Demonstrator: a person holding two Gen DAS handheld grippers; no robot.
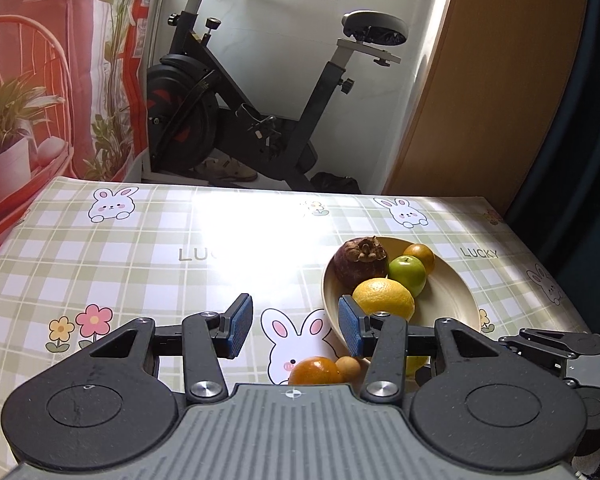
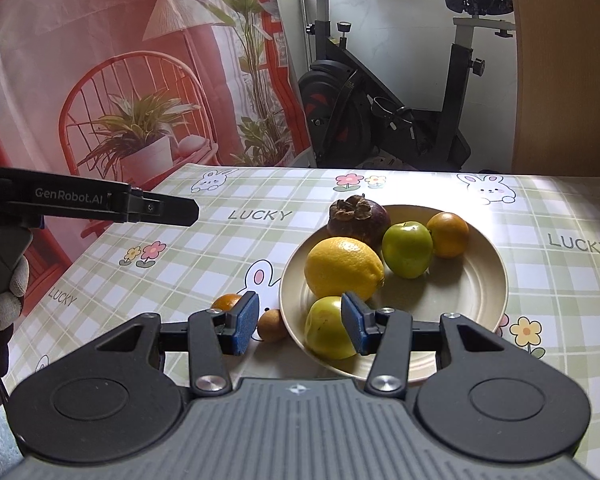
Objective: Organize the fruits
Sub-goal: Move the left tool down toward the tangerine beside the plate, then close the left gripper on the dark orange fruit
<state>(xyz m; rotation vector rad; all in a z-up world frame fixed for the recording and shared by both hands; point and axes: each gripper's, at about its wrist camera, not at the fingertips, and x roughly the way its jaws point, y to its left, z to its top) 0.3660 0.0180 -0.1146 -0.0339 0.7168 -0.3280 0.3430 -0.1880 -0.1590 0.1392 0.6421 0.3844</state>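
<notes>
Beside the plate point(image 2: 480, 280), off its near-left rim on the table point(image 2: 204, 248), lie a small orange point(image 2: 226, 303) and a brown fruit point(image 2: 273, 325); five fruits are plated. Probably next: straddle one stray, close gently, lift clear of the rim (round fruit rolls). Left gripper point(image 1: 295, 326) and right gripper point(image 2: 299, 322) both hover tilted downward, jaws spread, empty.

Exercise bike point(image 1: 236, 92), printed backdrop point(image 2: 112, 80)

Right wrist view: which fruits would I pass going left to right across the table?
Small orange → little brown fruit → yellow-green fruit → green apple → orange on the plate. The lemon and the mangosteen overlap the others, so I leave them out.
</notes>
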